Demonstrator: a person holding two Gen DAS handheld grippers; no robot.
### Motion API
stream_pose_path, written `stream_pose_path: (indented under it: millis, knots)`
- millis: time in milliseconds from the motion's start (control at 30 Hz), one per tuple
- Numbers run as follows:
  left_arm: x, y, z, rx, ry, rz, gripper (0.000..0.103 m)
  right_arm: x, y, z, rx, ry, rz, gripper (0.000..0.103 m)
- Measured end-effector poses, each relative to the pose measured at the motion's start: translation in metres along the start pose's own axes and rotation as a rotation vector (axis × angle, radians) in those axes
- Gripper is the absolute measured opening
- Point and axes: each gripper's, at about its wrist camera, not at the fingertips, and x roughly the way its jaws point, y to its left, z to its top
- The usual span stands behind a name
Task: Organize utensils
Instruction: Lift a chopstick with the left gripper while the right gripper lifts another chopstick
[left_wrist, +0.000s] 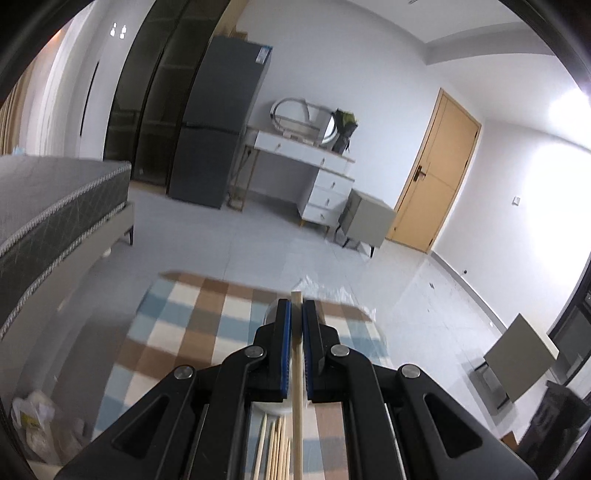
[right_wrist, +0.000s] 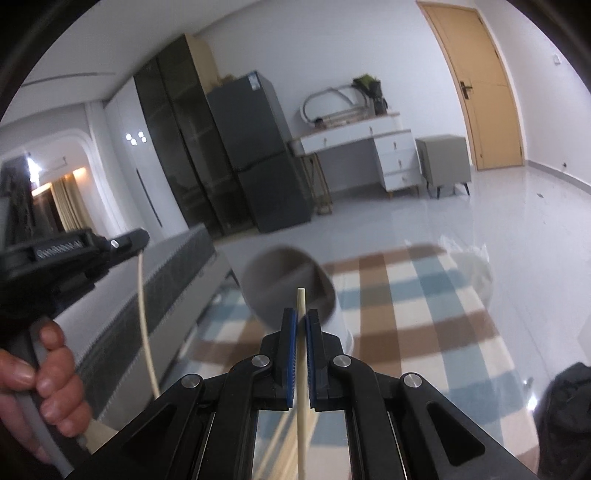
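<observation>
My left gripper (left_wrist: 296, 307) is shut on a wooden chopstick (left_wrist: 296, 373) that runs up between its blue pads and pokes out past the tips. Under it lie several more chopsticks (left_wrist: 275, 450) and part of a white holder (left_wrist: 273, 408). In the right wrist view my right gripper (right_wrist: 300, 314) is shut on a pale chopstick (right_wrist: 301, 406), raised above a grey-and-white utensil holder (right_wrist: 280, 284) that looks tilted on the table, its mouth toward me. The left gripper (right_wrist: 142, 236) shows at the far left with its chopstick (right_wrist: 144, 317) hanging down, a person's hand (right_wrist: 48, 380) on the handle.
A blue, brown and cream checked cloth (left_wrist: 192, 325) covers the table. A clear plastic bag (right_wrist: 469, 266) lies at its far right corner. A grey bed (left_wrist: 55, 199) stands to the left; a fridge (left_wrist: 218, 122), a white desk (left_wrist: 325, 173) and a wooden door (left_wrist: 436, 173) are beyond.
</observation>
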Motion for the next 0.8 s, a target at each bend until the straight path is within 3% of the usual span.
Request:
stream_pose_path:
  millis: [267,433,800]
  knots:
    - [0.038,0.004,0.045,-0.006,-0.080,0.007,0.002,0.009,0.017,0.085,-0.058,-0.136,0.076,0.004]
    - [0.074,0.007,0.065,0.010,-0.140,-0.006,0.002,0.047,0.024,0.126,-0.075,-0.169,0.106,0.004]
    - [0.135,0.026,0.057,0.029,-0.177,0.009,0.002,0.135,0.015,0.136,-0.021,-0.145,0.134,0.004]
